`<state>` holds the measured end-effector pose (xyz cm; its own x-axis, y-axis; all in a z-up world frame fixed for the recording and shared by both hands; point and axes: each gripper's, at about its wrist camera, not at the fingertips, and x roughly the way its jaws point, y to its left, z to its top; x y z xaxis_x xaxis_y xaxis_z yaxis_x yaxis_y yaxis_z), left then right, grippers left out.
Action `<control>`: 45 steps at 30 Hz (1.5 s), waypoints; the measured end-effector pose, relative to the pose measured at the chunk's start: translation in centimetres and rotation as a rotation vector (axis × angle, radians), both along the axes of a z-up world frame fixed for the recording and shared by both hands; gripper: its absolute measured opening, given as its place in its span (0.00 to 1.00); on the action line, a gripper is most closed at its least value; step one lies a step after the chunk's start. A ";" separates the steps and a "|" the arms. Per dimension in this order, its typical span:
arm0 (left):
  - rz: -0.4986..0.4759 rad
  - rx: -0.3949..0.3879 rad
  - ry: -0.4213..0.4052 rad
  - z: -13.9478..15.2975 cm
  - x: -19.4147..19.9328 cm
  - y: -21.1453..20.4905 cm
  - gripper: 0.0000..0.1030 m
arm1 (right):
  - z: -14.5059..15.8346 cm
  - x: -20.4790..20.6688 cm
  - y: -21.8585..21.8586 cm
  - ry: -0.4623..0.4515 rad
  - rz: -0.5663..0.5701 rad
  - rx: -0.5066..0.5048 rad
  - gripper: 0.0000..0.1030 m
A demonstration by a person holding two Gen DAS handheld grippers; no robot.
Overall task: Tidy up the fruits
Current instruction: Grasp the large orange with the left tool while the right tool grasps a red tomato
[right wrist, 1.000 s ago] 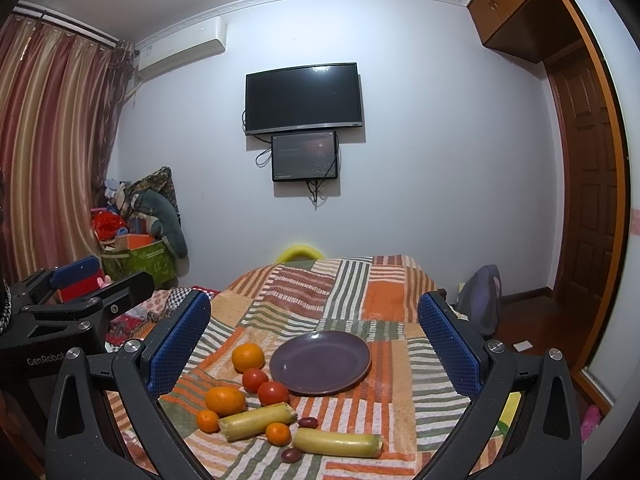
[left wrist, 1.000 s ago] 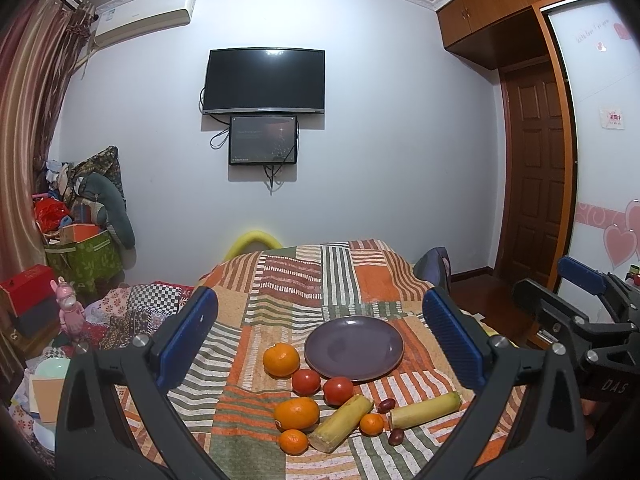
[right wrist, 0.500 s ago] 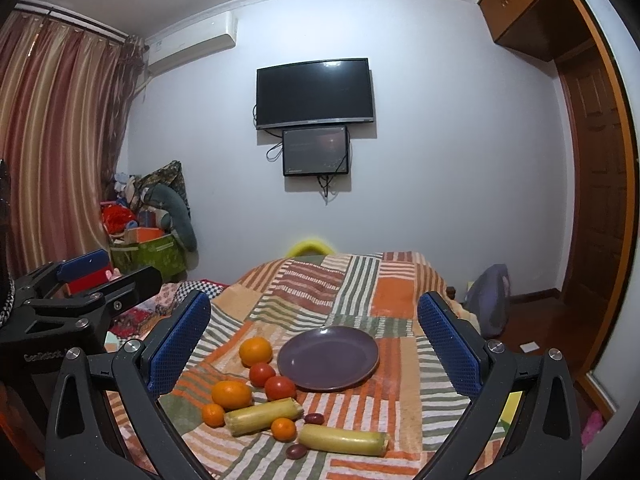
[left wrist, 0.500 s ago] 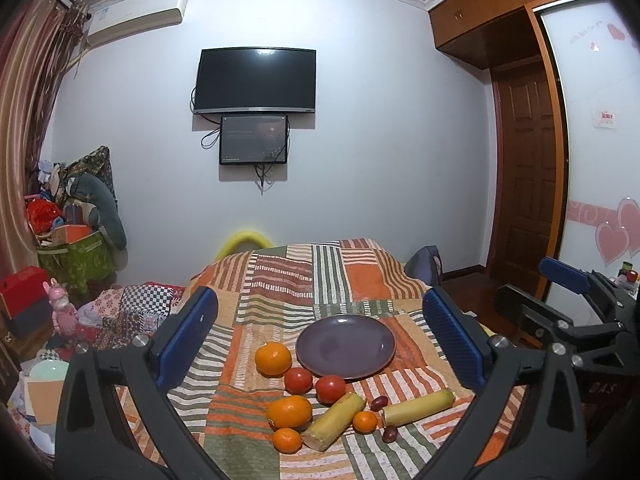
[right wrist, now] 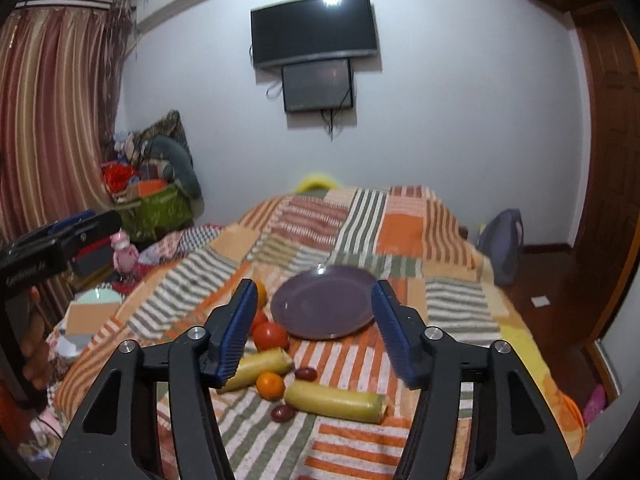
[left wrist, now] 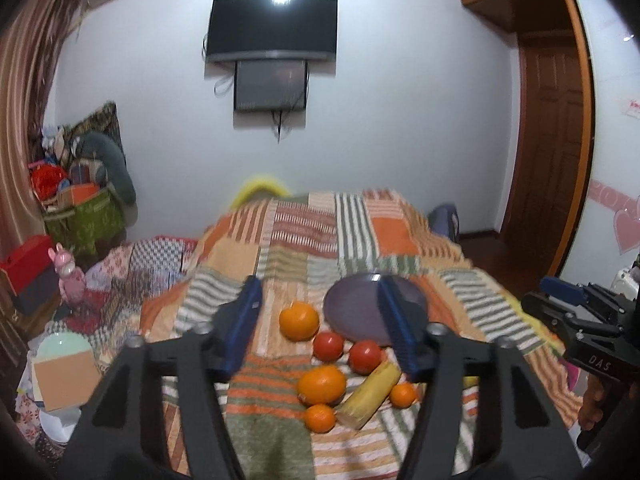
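Observation:
A purple plate [left wrist: 360,314] [right wrist: 324,306] lies empty on a striped patchwork cloth [left wrist: 304,236]. In front of it lie oranges [left wrist: 299,320] [left wrist: 322,385], two tomatoes [left wrist: 328,346] [right wrist: 271,336], small tangerines [left wrist: 319,418] [right wrist: 270,385], two yellow-green cane pieces [left wrist: 370,394] [right wrist: 336,400] and dark dates [right wrist: 306,374]. My left gripper [left wrist: 320,320] is open and empty, above the fruit. My right gripper [right wrist: 314,322] is open and empty, in front of the plate.
The other gripper shows at each view's edge: the right one [left wrist: 580,320], the left one [right wrist: 52,240]. Boxes, a green basket [left wrist: 84,220] and a pink toy [left wrist: 70,276] crowd the floor on the left. A bag [right wrist: 502,240] and wooden door [left wrist: 548,152] are on the right.
Both grippers have moved forward and down toward the fruit and plate, which now look larger. Both sets of jaws have narrowed but remain open.

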<state>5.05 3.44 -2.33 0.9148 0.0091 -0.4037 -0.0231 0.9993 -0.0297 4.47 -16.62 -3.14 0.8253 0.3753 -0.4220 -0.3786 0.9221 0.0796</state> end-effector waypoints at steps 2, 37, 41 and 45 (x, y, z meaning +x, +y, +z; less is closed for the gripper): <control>0.003 -0.014 0.051 -0.9 1.3 1.1 0.51 | -0.6 0.5 0.4 0.016 0.016 -0.015 0.47; -0.124 -0.141 0.627 -16.3 13.7 1.9 0.72 | -9.1 10.2 6.2 0.396 0.230 -0.128 0.49; -0.109 -0.219 0.668 -17.5 14.3 2.6 0.72 | -9.7 10.7 6.8 0.411 0.246 -0.136 0.49; -0.112 -0.239 0.703 -18.6 14.9 2.7 0.72 | -10.2 11.2 7.0 0.429 0.255 -0.131 0.49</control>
